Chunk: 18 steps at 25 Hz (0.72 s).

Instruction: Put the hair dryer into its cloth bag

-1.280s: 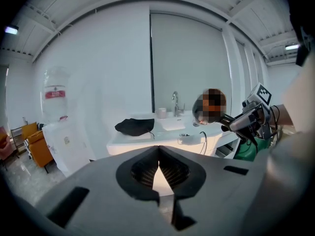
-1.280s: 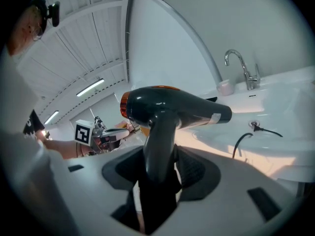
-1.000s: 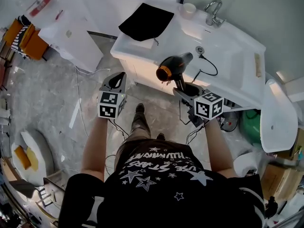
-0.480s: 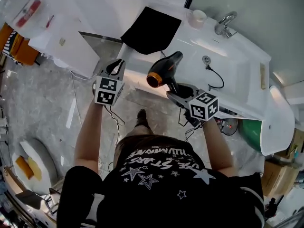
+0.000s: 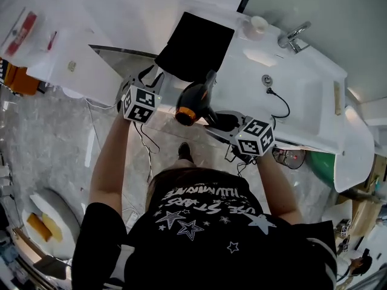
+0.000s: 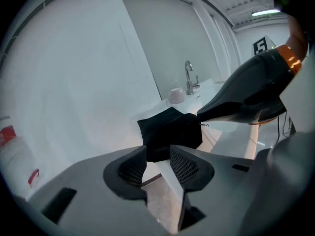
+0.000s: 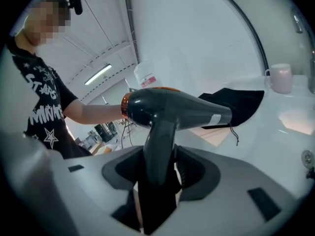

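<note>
A black cloth bag [image 5: 199, 41] lies flat at the left end of the white counter [image 5: 314, 110]. My right gripper [image 5: 222, 122] is shut on the handle of the black hair dryer [image 5: 195, 99], which hangs off the counter's front edge, its orange-ringed end toward me. In the right gripper view the handle [image 7: 156, 154] stands between the jaws, the cloth bag [image 7: 238, 103] beyond the barrel. My left gripper [image 5: 150, 77] is left of the dryer, near the bag's front corner. Its jaws are opening, with nothing between the fingertips [image 6: 184, 165]; the cloth bag [image 6: 170, 132] lies just ahead.
A white cup [image 5: 259, 24] and a chrome faucet [image 5: 293, 35] stand at the back of the counter by the sink drain [image 5: 266, 79]. The dryer's cord [image 5: 282, 103] trails across the basin. A white panel [image 5: 66, 59] leans left of the vanity.
Both grippers have moved toward the black bag, the right one carrying the dryer leftward. The left gripper's jaws have gone from shut to parted.
</note>
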{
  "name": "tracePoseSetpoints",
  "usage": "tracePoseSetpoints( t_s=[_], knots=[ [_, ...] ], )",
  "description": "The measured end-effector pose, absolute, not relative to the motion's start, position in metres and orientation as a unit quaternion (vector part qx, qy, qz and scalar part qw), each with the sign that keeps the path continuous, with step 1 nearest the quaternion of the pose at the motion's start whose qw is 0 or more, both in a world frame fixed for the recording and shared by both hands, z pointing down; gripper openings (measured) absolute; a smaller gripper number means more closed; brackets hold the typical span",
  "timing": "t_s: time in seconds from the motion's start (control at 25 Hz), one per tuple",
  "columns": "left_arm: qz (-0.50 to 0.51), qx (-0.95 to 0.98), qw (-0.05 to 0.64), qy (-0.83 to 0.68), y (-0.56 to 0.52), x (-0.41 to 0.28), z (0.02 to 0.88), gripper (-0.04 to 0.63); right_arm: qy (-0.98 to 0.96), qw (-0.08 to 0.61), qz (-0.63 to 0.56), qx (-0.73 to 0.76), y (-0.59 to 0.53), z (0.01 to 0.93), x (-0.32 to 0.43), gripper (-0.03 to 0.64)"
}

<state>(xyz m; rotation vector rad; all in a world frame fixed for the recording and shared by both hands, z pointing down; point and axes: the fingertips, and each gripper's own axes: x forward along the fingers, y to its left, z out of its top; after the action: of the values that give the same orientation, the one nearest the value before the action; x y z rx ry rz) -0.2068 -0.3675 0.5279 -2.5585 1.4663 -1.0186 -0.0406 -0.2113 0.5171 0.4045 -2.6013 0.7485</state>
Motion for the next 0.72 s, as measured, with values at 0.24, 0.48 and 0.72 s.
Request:
tracePoseSetpoints(
  t_s=[0.24,0.48,0.72],
  knots=[
    [-0.366,-0.825,0.034,0.428,-0.402,-0.207,0.553,0.186,-0.928,0.211,0.278,0.132,-0.220,0.526,-0.059,0.202],
    [-0.402,-0.820,0.076,0.401,-0.427,-0.207,0.569,0.201,-0.925,0.213,0.287,0.127,-0.228,0.531,-0.067,0.202],
    [-0.404,-0.817,0.080,0.403,-0.441,-0.202,0.574,0.087,-0.925,0.210,0.293,0.120,-0.235,0.531,-0.068,0.202]
  ],
)
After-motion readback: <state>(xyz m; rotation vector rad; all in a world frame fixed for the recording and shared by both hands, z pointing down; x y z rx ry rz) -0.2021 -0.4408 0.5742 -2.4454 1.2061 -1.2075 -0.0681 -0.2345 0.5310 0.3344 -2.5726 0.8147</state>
